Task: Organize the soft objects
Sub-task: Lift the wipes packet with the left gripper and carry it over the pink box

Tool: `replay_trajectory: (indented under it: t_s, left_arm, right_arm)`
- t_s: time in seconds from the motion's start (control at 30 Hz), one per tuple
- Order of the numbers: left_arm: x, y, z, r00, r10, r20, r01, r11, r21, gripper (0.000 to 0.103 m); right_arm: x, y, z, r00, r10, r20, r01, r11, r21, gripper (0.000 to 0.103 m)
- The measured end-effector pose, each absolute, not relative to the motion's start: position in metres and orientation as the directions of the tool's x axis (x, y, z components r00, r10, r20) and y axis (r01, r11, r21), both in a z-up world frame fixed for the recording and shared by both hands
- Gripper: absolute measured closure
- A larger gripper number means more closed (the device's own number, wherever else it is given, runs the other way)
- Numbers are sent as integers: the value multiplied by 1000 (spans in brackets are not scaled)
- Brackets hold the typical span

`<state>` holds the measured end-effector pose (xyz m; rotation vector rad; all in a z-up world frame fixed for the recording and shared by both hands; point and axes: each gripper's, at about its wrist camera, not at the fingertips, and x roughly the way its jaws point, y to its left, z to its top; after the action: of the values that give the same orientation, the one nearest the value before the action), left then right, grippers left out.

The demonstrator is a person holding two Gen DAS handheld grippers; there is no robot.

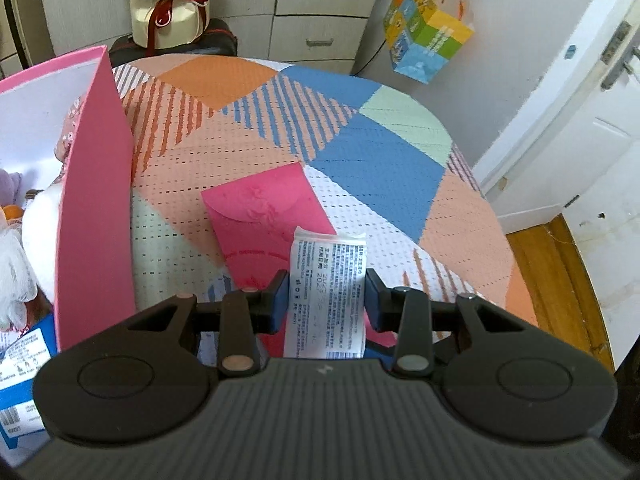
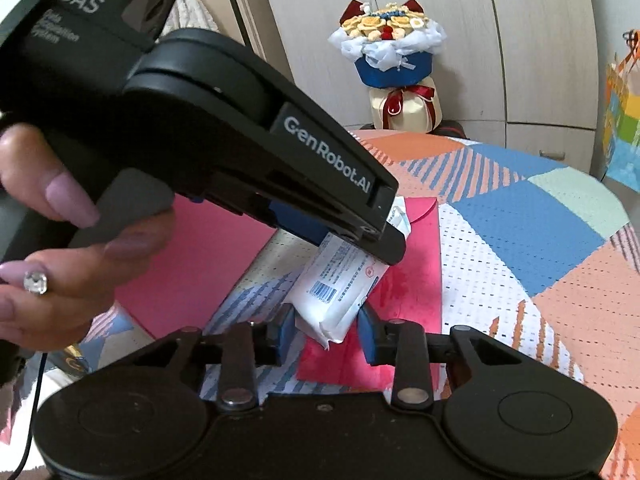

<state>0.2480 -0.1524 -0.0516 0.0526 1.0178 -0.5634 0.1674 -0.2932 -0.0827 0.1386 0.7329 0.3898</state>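
- Nearest in my left wrist view, the left gripper (image 1: 326, 294) has its jaws nearly closed, both blue pads pressing the sides of a white printed packet (image 1: 327, 284) that stands on end between them.
- From my right wrist view, the right gripper (image 2: 327, 330) sits at the lower end of that same packet (image 2: 340, 292); its left pad touches the wrapper, while the right pad shows a thin gap, so I cannot tell if it truly grips.
- Just above it, I see a hand (image 2: 52, 248) wrapped around the left gripper's black handle.
- Under the packet lies a pink envelope (image 1: 264, 208), flat on the patterned tablecloth (image 1: 384, 160).
- To the left, an open pink box (image 1: 96, 184) stands on the table's edge, with white and purple plush things inside and a blue carton beside them.
- Farther back, beyond the table, a flower bouquet (image 2: 386, 40) sits atop a cream ribboned parcel before pale cabinets.
- At far right, a colourful gift bag (image 1: 426, 36) hangs near a white door.
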Motion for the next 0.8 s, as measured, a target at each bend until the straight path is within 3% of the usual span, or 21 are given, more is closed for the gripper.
replay_trajectory:
  t_s: [0.4,0.8]
  left_arm:
    - [184,-109,-5,427,-514,-744,522,812,-262,66]
    - [153,-31,49,548,-510,-663,499,835,-231,66]
  right_arm:
    - [129,-269,-26,633,384,-672,-338,918,207,67]
    - [112,-220,25,618,491,-615,-471,857,210,67]
